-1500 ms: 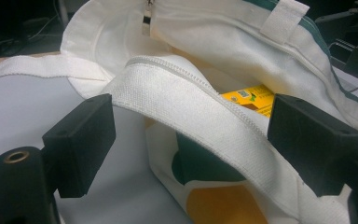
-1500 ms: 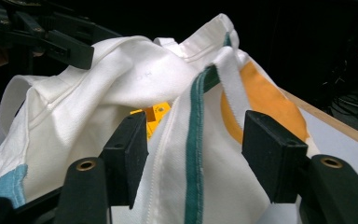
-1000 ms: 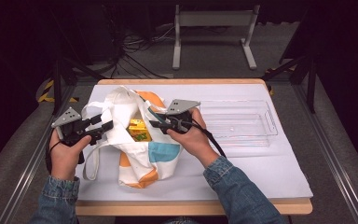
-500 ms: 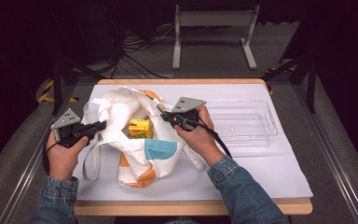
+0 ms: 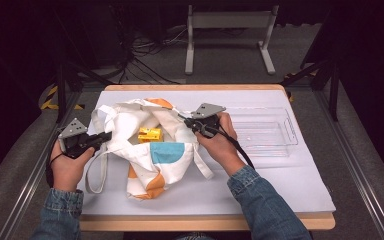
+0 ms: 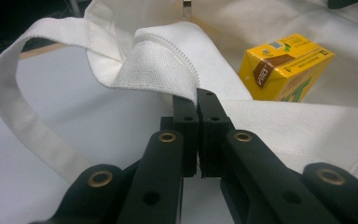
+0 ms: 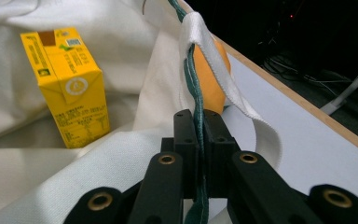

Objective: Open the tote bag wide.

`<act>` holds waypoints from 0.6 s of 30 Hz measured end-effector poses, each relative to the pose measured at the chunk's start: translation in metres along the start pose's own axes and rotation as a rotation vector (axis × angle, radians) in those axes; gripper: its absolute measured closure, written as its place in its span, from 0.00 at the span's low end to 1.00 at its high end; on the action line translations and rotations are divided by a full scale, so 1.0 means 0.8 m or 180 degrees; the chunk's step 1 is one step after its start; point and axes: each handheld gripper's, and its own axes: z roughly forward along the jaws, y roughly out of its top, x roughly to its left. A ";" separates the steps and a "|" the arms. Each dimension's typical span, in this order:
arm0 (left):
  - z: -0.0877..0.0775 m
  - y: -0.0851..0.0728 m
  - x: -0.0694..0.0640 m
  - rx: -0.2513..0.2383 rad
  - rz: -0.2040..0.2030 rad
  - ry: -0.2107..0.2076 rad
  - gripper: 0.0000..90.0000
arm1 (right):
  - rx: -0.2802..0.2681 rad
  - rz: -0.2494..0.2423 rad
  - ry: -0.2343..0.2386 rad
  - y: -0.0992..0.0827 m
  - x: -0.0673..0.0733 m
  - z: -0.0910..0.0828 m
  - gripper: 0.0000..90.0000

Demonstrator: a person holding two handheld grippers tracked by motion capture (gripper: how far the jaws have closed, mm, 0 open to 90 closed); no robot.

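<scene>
A person sits at a table [image 5: 260, 200] covered with a white sheet, holding a gripper in each hand, and a white cloth bag [image 5: 150, 145] with orange and blue patches lies on the left half of the table, its mouth pulled wide between the two grippers. The left gripper [image 5: 102, 137], near the left edge, has just been closing and its jaws are now clamped on the bag's white rim; in the left gripper view the cloth is pinched between the black pads where a white handle strap [image 6: 18, 116] loops off beside it. The right gripper [image 5: 187, 122], toward the middle of the table, has also just been closing and its jaws grip the opposite rim; the right gripper view shows a dark green trim [image 7: 196, 93] and a white strap squeezed between its pads. Inside the open bag a small yellow carton [image 5: 150, 134] rests on the cloth, lying between the two grippers and apart from both. A clear plastic tray [image 5: 280, 132] sits on the right half of the table, just beyond the right hand [image 5: 220, 145]. Both forearms wear denim sleeves
</scene>
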 end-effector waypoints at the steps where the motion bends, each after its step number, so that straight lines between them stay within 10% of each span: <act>1: 0.003 -0.001 -0.001 0.0037 0.0045 0.0014 0.98 | 0.0034 -0.0016 -0.0003 -0.001 0.000 0.003 0.95; 18: 0.031 -0.028 0.012 0.0405 -0.0024 -0.0009 0.98 | 0.0531 0.0091 0.0018 -0.027 -0.001 0.029 0.95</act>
